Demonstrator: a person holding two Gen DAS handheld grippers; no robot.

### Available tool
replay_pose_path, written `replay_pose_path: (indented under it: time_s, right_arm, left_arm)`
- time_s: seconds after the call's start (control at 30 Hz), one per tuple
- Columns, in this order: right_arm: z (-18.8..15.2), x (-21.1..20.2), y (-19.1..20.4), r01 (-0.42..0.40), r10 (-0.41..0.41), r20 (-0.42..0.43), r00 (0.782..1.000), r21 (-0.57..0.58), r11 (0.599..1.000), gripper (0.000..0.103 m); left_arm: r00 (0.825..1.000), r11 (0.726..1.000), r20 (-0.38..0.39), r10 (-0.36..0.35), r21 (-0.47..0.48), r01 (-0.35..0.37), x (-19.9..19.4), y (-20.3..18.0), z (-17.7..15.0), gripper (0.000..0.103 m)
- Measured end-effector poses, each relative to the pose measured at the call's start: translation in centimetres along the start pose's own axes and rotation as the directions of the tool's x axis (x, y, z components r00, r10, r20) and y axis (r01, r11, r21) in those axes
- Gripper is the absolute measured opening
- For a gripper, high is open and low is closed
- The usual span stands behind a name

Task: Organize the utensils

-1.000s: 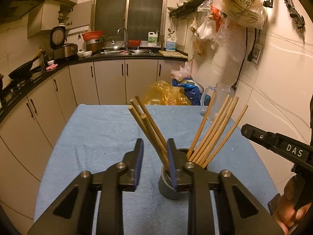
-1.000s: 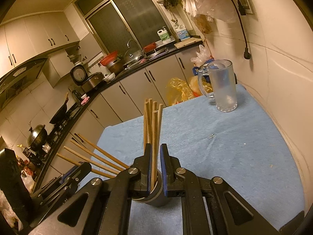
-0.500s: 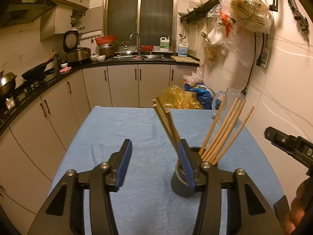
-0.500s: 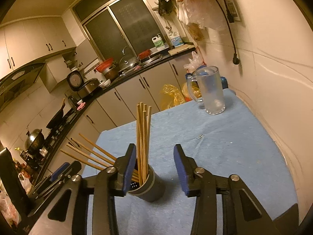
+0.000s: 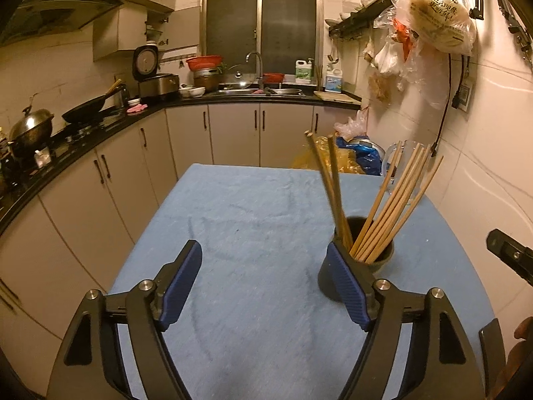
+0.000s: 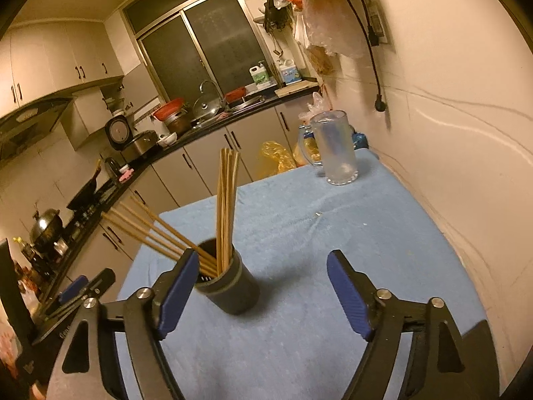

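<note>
A dark grey cup stands on the blue table cloth and holds several wooden chopsticks in two leaning bunches. My left gripper is pulled back from it. Its jaws are opening wide with nothing between them, and the cup sits just behind the right finger. In the right wrist view the cup stands just beyond the left finger. My right gripper has its jaws opening, and its pads touch nothing. One bunch of chopsticks stands nearly upright, and the other leans left.
A clear glass mug stands at the table's far right corner by the wall. Plastic bags sit on the floor beyond the table. Kitchen cabinets and a counter with pots run along the left and the back. The other gripper shows at lower left.
Both grippers let go of their chopstick bunches, spread wide and drew back from the cup. The chopsticks stayed in the cup, leaning.
</note>
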State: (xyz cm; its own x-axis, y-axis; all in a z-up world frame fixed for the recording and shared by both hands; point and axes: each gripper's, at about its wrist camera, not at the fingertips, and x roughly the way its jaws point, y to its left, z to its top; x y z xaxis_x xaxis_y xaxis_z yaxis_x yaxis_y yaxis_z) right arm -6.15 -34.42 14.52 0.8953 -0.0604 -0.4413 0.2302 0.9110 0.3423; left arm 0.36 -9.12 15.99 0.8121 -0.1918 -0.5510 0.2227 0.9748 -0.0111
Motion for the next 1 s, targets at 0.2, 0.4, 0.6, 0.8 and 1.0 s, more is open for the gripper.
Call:
replay_pose_path:
  time_s: [0.2,0.4,0.6,0.8,1.0]
  right_arm:
    - [-2.2,-3.5,0.9,0.011,-0.009,0.049,0.999,-0.047,0.999,0.092]
    - [-4.8,-7.0,1.7,0.019,-0.013,0.078,0.997,-0.083,0.996,0.094]
    - [-7.8,-9.5,1.8,0.021,-0.015,0.08,0.997,-0.08,0.997,0.095]
    - [-11.1,-11.2,3.0,0.041,-0.027,0.107,0.994,-0.131,0.99,0.096]
    - [-12.8,-10.0,4.0,0.057,-0.046,0.06,0.997,-0.191,0.98,0.096]
  left_arm:
    - [0.999,1.0,0.017,0.028,0.009,-0.028,-3.4,0.4,-2.3,0.083]
    - [0.998,0.999,0.041,0.046,0.02,-0.047,-7.1,0.7,-5.0,0.091]
    - [0.995,0.995,-0.005,0.095,0.027,-0.095,-9.3,1.2,-7.4,0.095]
    - [0.988,0.988,-0.022,0.154,0.029,-0.153,-10.8,2.4,-9.8,0.101]
    - [0.98,0.982,-0.064,0.187,0.026,-0.185,-10.9,2.9,-11.4,0.101]
